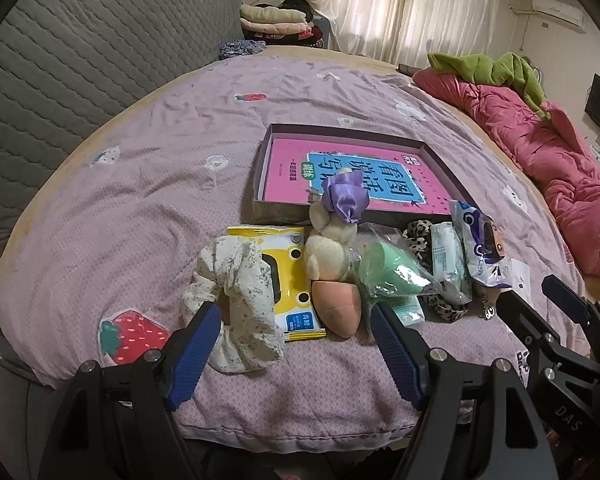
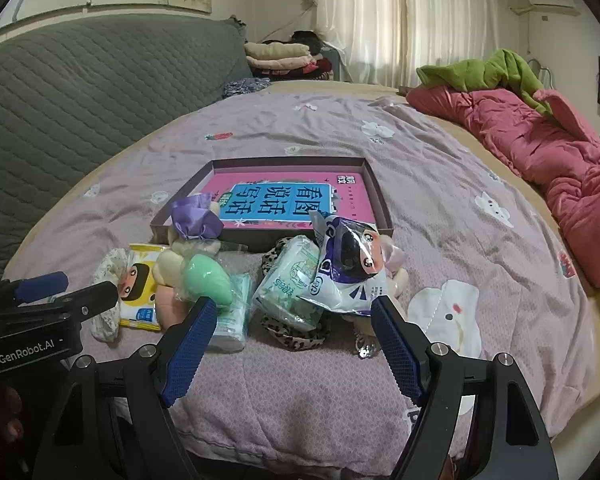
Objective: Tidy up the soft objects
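Note:
A row of soft things lies on the purple bedspread in front of a shallow box [image 1: 260, 168] [image 2: 380, 196] holding a pink and blue book. From the left: a white floral scrunchie [image 1: 240, 304], a yellow wipes pack [image 1: 288, 276] [image 2: 140, 296], a peach sponge [image 1: 336, 308], a cream plush with a purple bow [image 1: 332, 248] [image 2: 196, 220], a bagged green sponge [image 1: 396, 276] [image 2: 210, 282], a leopard scrunchie [image 1: 420, 240] [image 2: 296, 336], tissue packs [image 2: 292, 284] [image 2: 348, 276]. My left gripper [image 1: 294, 314] stands open before the scrunchie and sponge. My right gripper [image 2: 292, 308] stands open before the tissue packs.
A grey quilted headboard [image 1: 80, 60] rises on the left. A pink quilt [image 1: 540, 152] [image 2: 540, 148] with a green cloth on it lies along the right side. Folded clothes [image 1: 276, 20] are stacked at the far end near curtains. Bare bedspread [image 2: 300, 400] lies in front of the grippers.

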The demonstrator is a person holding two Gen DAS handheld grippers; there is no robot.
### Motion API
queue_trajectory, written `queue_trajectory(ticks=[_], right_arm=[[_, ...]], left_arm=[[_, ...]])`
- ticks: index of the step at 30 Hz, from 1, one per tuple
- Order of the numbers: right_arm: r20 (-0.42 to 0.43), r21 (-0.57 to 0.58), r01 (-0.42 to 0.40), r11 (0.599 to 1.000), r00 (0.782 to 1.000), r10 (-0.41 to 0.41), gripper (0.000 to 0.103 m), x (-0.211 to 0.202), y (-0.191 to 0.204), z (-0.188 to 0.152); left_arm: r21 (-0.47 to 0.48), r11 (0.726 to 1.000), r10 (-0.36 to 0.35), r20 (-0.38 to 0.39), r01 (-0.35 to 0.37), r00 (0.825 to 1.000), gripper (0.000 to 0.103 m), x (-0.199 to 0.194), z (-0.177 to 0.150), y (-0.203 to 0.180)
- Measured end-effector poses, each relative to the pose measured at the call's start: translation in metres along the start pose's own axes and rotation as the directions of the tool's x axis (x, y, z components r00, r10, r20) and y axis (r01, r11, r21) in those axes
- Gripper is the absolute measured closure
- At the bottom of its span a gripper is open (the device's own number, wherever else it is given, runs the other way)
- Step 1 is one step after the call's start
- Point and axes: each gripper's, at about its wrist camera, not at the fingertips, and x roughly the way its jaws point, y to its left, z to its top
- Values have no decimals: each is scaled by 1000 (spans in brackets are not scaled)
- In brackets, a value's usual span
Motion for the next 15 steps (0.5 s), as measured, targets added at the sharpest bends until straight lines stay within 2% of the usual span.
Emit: queue_trajectory(ticks=[15], right_arm=[[3, 2, 0, 1000, 1000, 0, 23, -1, 0, 1]], left_arm=[[0, 1000, -2, 2, 2, 1000, 26, -1, 1, 0]])
